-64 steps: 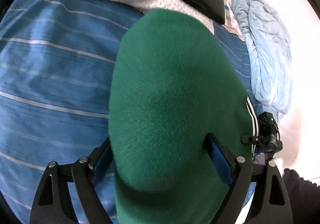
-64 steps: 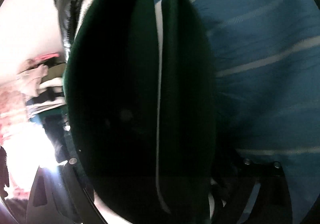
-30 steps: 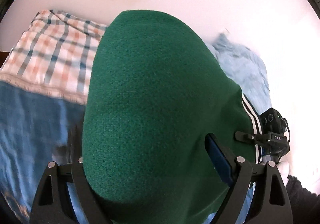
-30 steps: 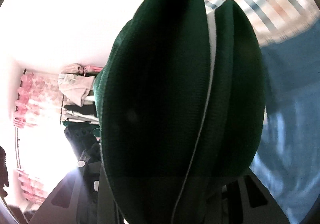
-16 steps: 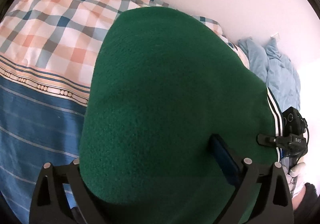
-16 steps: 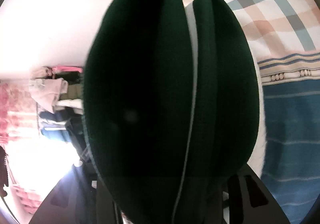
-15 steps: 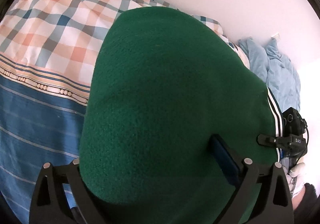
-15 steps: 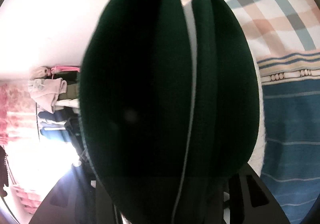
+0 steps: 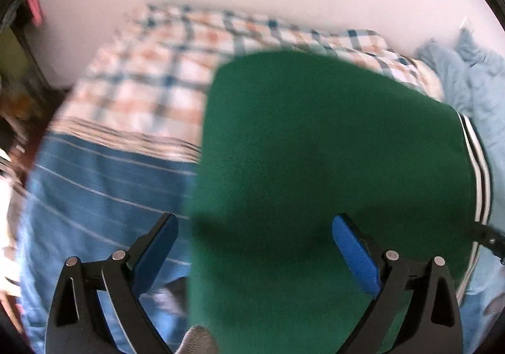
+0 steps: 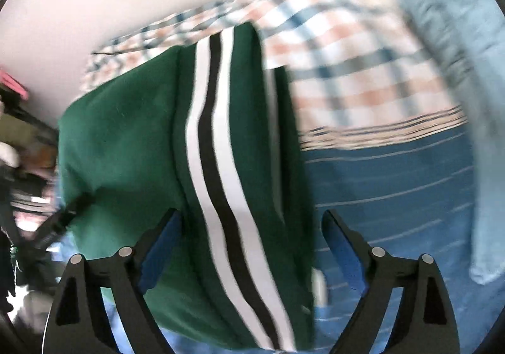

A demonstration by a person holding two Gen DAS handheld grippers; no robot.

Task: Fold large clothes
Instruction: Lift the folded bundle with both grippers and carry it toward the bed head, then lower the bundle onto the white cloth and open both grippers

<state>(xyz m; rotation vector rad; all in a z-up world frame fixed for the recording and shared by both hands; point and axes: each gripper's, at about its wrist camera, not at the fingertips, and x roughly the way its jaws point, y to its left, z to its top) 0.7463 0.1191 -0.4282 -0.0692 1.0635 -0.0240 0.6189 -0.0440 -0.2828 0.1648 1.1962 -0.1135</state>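
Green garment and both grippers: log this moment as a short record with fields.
garment: green garment folded, white and black side stripes
surface: blue striped bedcover
nearby: checked blanket, light blue cloth
left gripper: open, fingers spread around the garment's edge
right gripper: open, straddling the striped fold
sharpness: both views blurred

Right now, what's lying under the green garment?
Under the green garment lies the blue striped bedspread, with the plaid blanket at its far end. Whatever sits directly beneath the fabric is covered.
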